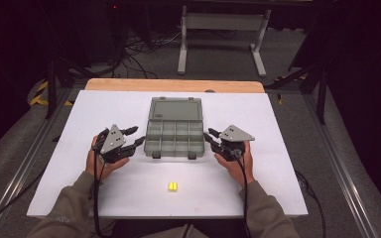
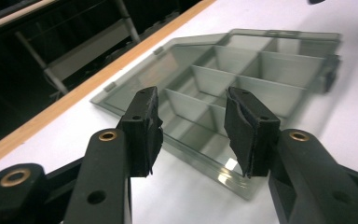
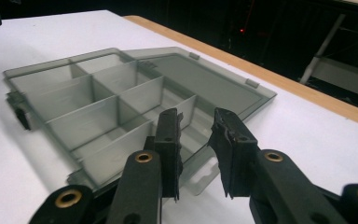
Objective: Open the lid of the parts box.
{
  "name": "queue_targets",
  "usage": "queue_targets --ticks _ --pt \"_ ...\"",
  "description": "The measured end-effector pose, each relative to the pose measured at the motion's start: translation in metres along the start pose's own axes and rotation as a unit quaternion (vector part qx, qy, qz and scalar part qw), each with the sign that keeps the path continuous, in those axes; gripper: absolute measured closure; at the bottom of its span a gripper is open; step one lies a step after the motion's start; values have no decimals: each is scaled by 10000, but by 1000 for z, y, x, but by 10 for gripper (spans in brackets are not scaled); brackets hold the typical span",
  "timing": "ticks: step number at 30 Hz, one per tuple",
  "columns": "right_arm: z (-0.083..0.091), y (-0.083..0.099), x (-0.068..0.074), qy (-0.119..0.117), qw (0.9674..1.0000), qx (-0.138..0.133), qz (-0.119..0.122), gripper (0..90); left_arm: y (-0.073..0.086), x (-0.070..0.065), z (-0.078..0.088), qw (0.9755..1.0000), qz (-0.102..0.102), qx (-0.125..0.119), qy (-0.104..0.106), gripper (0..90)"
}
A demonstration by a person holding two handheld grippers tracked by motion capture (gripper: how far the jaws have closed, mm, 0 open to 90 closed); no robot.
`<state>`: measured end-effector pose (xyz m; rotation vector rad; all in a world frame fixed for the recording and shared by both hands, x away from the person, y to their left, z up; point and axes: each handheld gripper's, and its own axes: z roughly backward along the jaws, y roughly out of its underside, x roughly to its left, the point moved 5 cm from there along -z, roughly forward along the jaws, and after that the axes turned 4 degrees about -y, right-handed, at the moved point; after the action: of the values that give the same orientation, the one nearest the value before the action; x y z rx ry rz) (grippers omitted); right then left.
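A smoky grey see-through compartment box [image 1: 173, 138] lies open in the middle of the white table [image 1: 278, 163], its lid [image 1: 174, 109] folded flat toward the far side. The compartments look empty. My left gripper [image 1: 139, 135] sits just left of the box, jaws apart with nothing between them; in the left gripper view it [image 2: 191, 100] points at the box's near corner [image 2: 233, 179]. At the box's right side, my right gripper [image 1: 207, 135] is open too, and in the right gripper view it [image 3: 196, 116] hangs over the box's edge [image 3: 200, 179]. A small yellow piece [image 1: 172, 186] lies near the front.
A wooden strip [image 1: 173, 85] runs along the table's far edge. Beyond it stand a metal frame [image 1: 223, 22] and loose cables on the floor. Dark rails flank the table on both sides.
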<state>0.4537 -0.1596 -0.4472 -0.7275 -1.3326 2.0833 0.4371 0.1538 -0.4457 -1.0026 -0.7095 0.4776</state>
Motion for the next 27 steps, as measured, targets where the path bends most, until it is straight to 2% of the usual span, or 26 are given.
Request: queue_targets --ticks 1,5,10,19,21,23,25,27 --pt "0 1 3 -36 10000 28 55 701 1 -3 1 10000 -81 17 -16 537" --pt "1 -1 14 -171 9996 -21 207 667 5 -13 6 9997 -196 42 120 505" --pt "3 -6 31 -361 9985 -61 400 595 6 -21 13 9995 -182 -55 263 458" --pt "12 -6 46 -603 9976 -109 336 449 10 -35 23 9982 -244 -132 524 304" --pt "19 -5 53 -791 9963 -92 314 394 14 -40 26 9976 -299 -89 616 276" --pt "21 -1 57 -866 9957 2 321 349 16 -42 28 9973 -302 -69 671 256" --pt "22 4 62 -983 9944 150 353 311 19 -44 30 9971 -201 -82 724 220" --pt "22 6 66 -1025 9938 205 377 297 21 -45 31 9971 -203 -59 734 197"
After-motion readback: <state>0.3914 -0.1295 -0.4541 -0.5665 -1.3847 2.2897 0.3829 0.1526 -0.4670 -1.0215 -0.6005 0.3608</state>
